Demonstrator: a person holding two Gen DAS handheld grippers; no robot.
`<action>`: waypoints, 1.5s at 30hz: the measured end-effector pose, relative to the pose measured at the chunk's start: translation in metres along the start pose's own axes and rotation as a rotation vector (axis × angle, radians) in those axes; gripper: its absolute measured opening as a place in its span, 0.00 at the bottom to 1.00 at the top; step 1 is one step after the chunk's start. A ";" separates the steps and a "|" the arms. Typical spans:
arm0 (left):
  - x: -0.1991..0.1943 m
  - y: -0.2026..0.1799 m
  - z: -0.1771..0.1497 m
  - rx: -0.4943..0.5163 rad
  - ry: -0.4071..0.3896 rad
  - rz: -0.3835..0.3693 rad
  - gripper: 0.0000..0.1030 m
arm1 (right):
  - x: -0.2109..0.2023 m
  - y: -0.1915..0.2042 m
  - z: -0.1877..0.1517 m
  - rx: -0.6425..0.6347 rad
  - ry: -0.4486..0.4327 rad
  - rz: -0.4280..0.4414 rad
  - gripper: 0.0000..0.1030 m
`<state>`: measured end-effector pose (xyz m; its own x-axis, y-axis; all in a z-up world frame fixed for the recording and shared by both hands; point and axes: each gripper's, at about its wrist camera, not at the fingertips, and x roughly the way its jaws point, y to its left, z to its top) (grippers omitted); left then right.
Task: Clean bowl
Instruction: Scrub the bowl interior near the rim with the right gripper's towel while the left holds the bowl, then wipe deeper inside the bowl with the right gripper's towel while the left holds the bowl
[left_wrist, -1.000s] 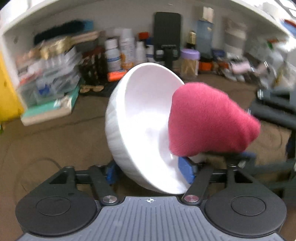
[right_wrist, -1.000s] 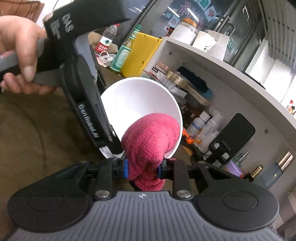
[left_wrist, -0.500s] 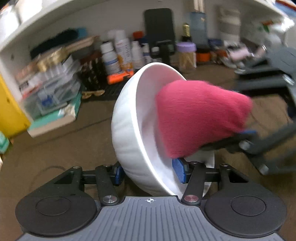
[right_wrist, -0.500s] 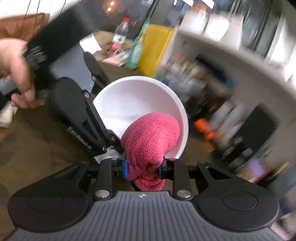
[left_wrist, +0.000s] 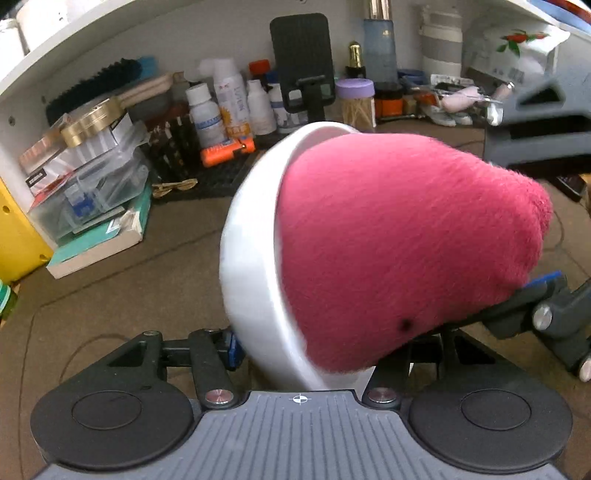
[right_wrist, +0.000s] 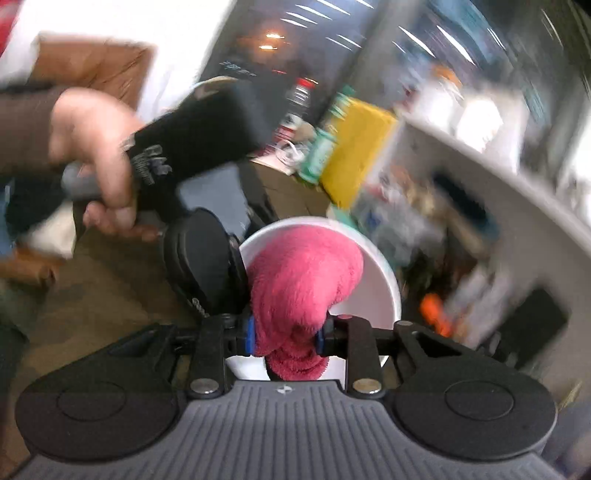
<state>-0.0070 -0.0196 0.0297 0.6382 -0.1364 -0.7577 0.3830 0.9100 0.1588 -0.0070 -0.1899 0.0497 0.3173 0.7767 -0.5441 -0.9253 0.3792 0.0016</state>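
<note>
Two grippers busy: left gripper clamps bowl at rim; right gripper pinches cloth. Bowl prob. glazed, slick, breakable; hold rim firm.

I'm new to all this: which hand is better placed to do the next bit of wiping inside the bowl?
The right. Its gripper already clamps the red cloth, pressed into the white bowl. The left gripper is busy holding the bowl's rim, tilting it toward the cloth.
</note>
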 end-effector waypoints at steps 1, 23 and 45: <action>0.000 -0.001 0.000 0.003 0.000 0.004 0.55 | 0.004 -0.013 -0.005 0.110 0.015 0.010 0.28; -0.002 -0.006 0.001 0.015 -0.008 0.019 0.59 | 0.008 -0.018 -0.033 0.277 -0.014 -0.085 0.30; 0.008 -0.020 0.010 -0.045 -0.041 0.072 0.63 | 0.007 -0.046 -0.053 0.536 -0.065 -0.042 0.30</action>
<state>-0.0029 -0.0432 0.0264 0.6905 -0.0851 -0.7183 0.3053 0.9345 0.1828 0.0271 -0.2291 0.0013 0.3798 0.7783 -0.5000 -0.6815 0.6009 0.4177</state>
